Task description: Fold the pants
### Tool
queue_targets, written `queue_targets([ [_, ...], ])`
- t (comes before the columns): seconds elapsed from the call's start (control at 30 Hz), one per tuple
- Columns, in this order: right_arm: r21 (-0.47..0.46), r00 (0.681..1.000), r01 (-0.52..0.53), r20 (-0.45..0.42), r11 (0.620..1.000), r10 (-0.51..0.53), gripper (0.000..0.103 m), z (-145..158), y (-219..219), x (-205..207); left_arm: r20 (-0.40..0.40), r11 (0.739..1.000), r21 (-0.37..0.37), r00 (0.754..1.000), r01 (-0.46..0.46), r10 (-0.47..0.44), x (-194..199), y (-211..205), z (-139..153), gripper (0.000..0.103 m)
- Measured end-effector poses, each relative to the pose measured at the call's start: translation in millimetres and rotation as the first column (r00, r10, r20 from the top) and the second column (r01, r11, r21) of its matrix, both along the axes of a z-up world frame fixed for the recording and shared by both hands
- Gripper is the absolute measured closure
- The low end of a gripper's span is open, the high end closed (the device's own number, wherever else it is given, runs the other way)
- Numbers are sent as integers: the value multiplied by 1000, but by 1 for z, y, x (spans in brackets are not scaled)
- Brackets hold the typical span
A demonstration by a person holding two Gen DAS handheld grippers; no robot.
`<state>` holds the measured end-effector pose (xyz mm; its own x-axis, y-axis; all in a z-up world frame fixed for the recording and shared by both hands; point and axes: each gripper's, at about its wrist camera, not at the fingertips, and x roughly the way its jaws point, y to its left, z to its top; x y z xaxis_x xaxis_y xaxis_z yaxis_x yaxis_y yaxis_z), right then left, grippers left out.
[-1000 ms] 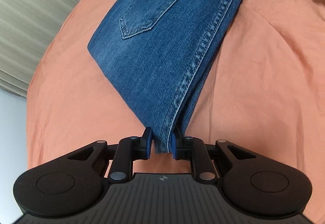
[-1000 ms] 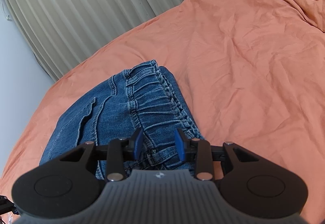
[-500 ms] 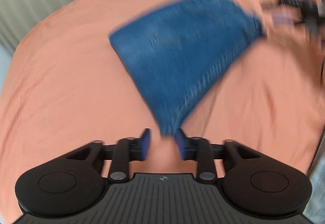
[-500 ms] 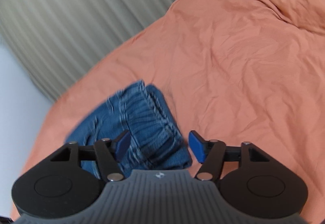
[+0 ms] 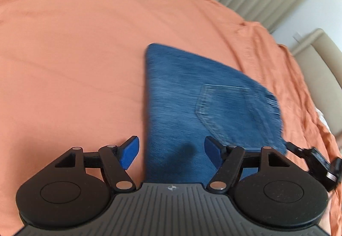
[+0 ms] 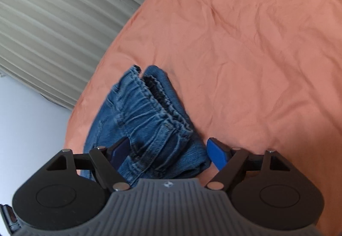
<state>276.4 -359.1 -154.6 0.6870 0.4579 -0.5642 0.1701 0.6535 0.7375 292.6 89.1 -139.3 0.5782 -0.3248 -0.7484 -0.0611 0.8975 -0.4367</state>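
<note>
Blue-padded left gripper [image 5: 171, 153] spread wide, holding nothing, right gripper [image 6: 167, 152] likewise wide and empty, folded jeans [image 5: 205, 103] lying beyond both on the orange bed [image 5: 74, 54], curtains [image 6: 53, 11] behind.

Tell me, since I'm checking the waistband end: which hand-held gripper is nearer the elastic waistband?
Right hand-held gripper, open just above the waistband; left hand-held gripper hovers open near the back pocket.

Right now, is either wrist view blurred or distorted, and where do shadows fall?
Left wrist view: the jeans are smeared by motion blur, the back pocket stitching soft; a gripper shadow darkens the denim between the open fingers. Right wrist view: sharper, the waistband gathers readable, slight blur at its far end. Both views show fisheye bending of the orange bedsheet and curtains.
</note>
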Motion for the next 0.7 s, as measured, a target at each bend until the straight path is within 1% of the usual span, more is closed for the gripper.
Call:
queue_targets([
  [0.07,18,1000,-11,-5,1000,11,27,-4,-1,7,-17,1000,-17,1000,-7,6,9,6,-12,21],
  [0.13,33,999,-33,-8,999,33,27,-7,-1,17,-19,998,-59,1000,-6,5,16,12,-21,21],
  [0.23,75,997,-77,-4,994,77,28,-14,-3,28,1,991,-136,1000,-10,10,27,23,-29,21],
  [0.37,136,996,-85,2,987,86,37,-24,-8,37,41,975,-222,999,-26,36,42,33,-42,23],
  [0.4,143,996,-84,3,986,84,38,-26,-8,38,49,972,-235,998,-23,36,45,33,-45,26],
  [0.43,151,997,-80,4,985,80,42,-28,-9,39,58,970,-241,998,-20,35,48,33,-48,29],
  [0.53,180,997,-78,11,981,77,53,-32,-11,39,70,962,-272,996,-30,51,50,35,-52,42],
  [0.57,181,997,-79,14,980,78,57,-32,-10,41,68,960,-279,996,-37,58,50,35,-53,50],
  [0.6,181,997,-82,17,980,81,59,-32,-9,41,67,959,-280,996,-38,59,50,35,-52,62],
  [0.67,190,996,-92,27,977,89,71,-29,-9,41,70,963,-268,996,-40,61,50,33,-49,75],
  [0.7,193,995,-100,37,976,95,73,-27,-8,40,74,965,-257,995,-43,63,50,32,-47,82],
])
